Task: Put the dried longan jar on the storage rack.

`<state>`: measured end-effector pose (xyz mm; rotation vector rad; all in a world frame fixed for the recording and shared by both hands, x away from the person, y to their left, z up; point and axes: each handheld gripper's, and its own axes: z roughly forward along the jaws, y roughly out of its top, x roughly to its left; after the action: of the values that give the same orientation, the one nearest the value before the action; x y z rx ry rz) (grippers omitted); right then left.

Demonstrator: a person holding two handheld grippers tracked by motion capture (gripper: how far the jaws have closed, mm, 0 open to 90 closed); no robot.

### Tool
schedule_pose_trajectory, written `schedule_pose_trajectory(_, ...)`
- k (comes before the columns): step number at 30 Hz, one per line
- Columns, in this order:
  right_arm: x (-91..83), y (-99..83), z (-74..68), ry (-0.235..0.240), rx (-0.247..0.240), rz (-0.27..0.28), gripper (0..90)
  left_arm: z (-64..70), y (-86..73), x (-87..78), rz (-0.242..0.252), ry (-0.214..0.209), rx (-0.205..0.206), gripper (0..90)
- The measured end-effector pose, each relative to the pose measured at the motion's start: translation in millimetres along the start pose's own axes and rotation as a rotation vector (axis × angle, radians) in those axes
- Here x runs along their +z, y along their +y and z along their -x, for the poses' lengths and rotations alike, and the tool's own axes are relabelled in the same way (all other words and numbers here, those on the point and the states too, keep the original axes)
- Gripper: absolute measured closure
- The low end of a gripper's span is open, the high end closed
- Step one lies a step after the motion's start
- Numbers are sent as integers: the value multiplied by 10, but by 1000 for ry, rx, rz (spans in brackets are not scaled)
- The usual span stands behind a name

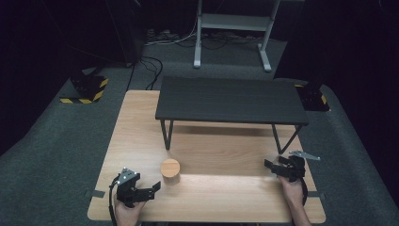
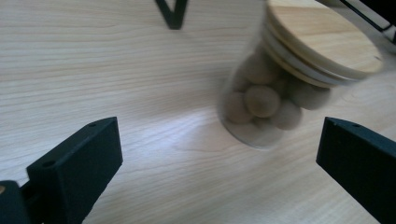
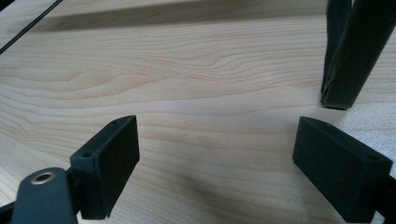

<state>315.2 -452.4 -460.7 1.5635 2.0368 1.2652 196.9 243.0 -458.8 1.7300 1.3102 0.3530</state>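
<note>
Here the left tool sits released, jaws spread, with the jar upright on the desk just ahead of it, slightly blurred and probably holding small balls. The right tool is released, well apart from the jar.

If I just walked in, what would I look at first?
Probably the little jar with a round wooden lid, standing alone on the wooden table; the left gripper view shows brown balls inside it. Next, the dark shelf on thin legs behind it. Then the two black grippers near the front corners, left gripper and right gripper, both open.
</note>
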Motion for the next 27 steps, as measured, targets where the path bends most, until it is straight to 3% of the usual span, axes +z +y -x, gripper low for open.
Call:
schedule_pose_trajectory(4,0,-1,2,1,0,1,141,116,31,47,-18,-2,54,5)
schedule_pose_trajectory(10,0,-1,1,0,0,1,141,253,81,121,-20,-3,104,6)
schedule_pose_trajectory(27,0,0,-1,-1,0,0,141,449,251,330,-36,15,172,24)
